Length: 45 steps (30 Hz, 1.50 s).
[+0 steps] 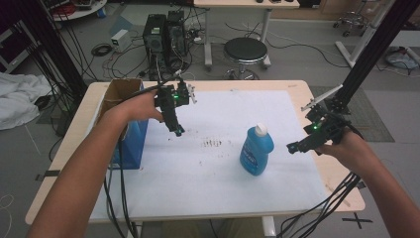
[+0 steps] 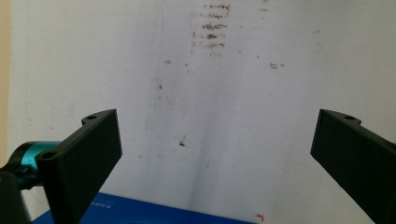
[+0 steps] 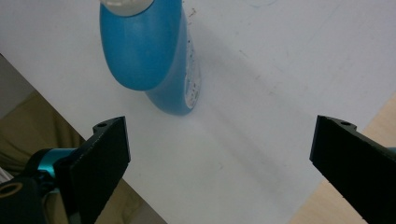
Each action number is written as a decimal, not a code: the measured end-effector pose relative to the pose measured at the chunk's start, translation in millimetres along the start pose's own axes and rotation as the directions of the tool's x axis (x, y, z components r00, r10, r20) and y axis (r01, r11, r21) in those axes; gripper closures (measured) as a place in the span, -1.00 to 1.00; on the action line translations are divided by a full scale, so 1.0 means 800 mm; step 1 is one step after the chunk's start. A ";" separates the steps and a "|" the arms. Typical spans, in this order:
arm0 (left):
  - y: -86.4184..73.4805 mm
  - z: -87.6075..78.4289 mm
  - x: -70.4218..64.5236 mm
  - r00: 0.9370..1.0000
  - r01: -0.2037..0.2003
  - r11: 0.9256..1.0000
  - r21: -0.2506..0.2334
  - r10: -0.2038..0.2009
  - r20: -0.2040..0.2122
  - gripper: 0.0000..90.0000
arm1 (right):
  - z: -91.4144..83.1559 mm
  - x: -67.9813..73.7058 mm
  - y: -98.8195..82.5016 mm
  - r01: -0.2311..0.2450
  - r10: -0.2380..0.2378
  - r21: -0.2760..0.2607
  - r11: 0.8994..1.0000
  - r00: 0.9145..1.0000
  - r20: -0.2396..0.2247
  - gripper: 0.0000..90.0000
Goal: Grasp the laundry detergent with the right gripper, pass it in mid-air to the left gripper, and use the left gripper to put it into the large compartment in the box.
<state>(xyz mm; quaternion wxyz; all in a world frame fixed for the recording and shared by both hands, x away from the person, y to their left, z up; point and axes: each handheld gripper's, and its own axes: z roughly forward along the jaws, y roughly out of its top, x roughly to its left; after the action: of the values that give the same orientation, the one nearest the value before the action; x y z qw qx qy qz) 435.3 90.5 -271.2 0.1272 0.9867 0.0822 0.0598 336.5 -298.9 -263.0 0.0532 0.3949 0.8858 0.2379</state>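
Bench point(image 1: 297, 91): wooden top, mostly covered by a white sheet point(image 1: 218, 168) with a smudged dark patch near its middle. The sheet gives a plain work surface; the objects sit on it or at its edge.

Open cardboard-and-blue box point(image 1: 130, 134) stands at the left edge of the sheet, mouth up, probably a receptacle within reach of the left arm.

Blue bottle point(image 1: 256, 150) with a white cap stands upright right of centre, well apart from the box and free of both tools. It is the likely pick target, since the right tool points toward it.

Left hand-held gripper point(image 1: 177, 130): hovers above the sheet just beside the box, jaws spread wide, holding nothing.

Right hand-held gripper point(image 1: 293, 147): near the bottle's right side, not touching, jaws wide apart and empty. It appears staged for an approach.

View differences: the high view gives the overall layout. The left gripper view adds the box's blue edge point(image 2: 154, 212) below the jaws. The right gripper view shows the bottle point(image 3: 149, 51) beyond its open jaws.
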 end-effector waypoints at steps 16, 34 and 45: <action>-0.006 0.008 -0.003 1.000 0.006 1.000 0.002 -0.006 0.008 -0.96 | 0.036 0.022 -0.051 -0.055 0.052 -0.157 0.986 0.998 -0.027 -0.91; -0.001 0.013 -0.005 1.000 0.000 1.000 -0.001 0.000 0.011 -0.96 | 0.067 0.048 -0.074 -0.045 0.045 -0.307 0.951 0.999 -0.007 -0.91; -0.004 0.011 -0.005 1.000 0.003 1.000 -0.002 -0.003 0.008 -0.96 | 0.090 0.059 -0.066 -0.051 0.054 -0.356 0.933 0.999 -0.002 -0.91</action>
<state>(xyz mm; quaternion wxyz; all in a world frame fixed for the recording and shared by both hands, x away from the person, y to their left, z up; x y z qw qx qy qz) 432.1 90.9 -281.0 0.1284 0.9867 0.0832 0.0556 288.5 -267.6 -346.8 0.1206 0.4033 0.8171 0.3940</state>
